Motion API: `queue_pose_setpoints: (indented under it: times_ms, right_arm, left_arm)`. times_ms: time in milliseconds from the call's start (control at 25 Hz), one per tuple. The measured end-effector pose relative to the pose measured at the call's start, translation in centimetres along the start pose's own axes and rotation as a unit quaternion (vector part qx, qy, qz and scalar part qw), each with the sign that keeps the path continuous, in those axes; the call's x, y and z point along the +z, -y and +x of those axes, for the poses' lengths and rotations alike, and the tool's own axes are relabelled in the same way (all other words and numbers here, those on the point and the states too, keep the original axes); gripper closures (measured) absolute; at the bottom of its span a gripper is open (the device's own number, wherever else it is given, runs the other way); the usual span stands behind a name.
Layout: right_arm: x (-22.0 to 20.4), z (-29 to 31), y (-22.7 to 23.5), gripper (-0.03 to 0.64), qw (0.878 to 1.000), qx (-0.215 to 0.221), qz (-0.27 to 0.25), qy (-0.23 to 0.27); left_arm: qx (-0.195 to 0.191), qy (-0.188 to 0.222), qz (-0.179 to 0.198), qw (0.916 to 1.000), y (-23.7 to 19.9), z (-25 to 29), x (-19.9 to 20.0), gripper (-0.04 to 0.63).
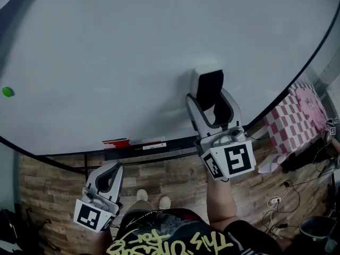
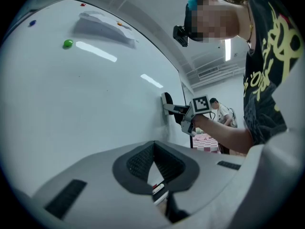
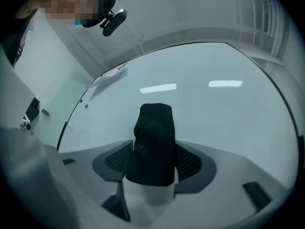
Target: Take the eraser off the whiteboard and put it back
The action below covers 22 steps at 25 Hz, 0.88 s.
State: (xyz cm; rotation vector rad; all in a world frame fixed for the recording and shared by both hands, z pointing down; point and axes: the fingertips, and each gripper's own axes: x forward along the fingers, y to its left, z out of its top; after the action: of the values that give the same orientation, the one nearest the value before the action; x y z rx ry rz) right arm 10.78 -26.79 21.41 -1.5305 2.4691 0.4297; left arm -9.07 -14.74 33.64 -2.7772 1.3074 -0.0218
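The eraser [image 1: 208, 89], black felt on a white body, is held against the whiteboard [image 1: 133, 47] a little right of its middle. My right gripper [image 1: 210, 97] is shut on it, one jaw on each side. In the right gripper view the eraser [image 3: 153, 142] stands upright between the pads [image 3: 190, 162], hiding the gap. The left gripper view shows the eraser [image 2: 167, 100] touching the board. My left gripper [image 1: 112, 170] hangs low, below the board's lower edge, shut with nothing in it [image 2: 153, 149].
A marker tray [image 1: 133, 143] with a red marker runs under the board. A green magnet [image 1: 7, 92] sits at the board's far left. A pink checkered cloth [image 1: 297, 116] and floor cables [image 1: 276, 201] lie at right. Another person [image 2: 218, 109] stands behind.
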Motion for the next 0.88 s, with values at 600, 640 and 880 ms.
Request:
queue_pose_setpoints:
  times_ms: [600, 640, 880]
  right_arm:
    - [-0.02, -0.03, -0.31, 0.353, 0.999, -0.018, -0.015, 0.031]
    - [0.0, -0.02, -0.31, 0.353, 0.999, -0.02, -0.018, 0.032]
    - [-0.09, 0.12, -0.34, 0.353, 0.999, -0.024, -0.022, 0.031]
  left_arm:
    - [0.002, 0.007, -0.002, 1.0, 0.12, 0.26, 0.1, 0.589]
    - [0.001, 0.011, 0.004, 0.9999, 0.12, 0.29, 0.25, 0.589]
    - [0.008, -0.005, -0.016, 0.9998, 0.12, 0.23, -0.35, 0.589]
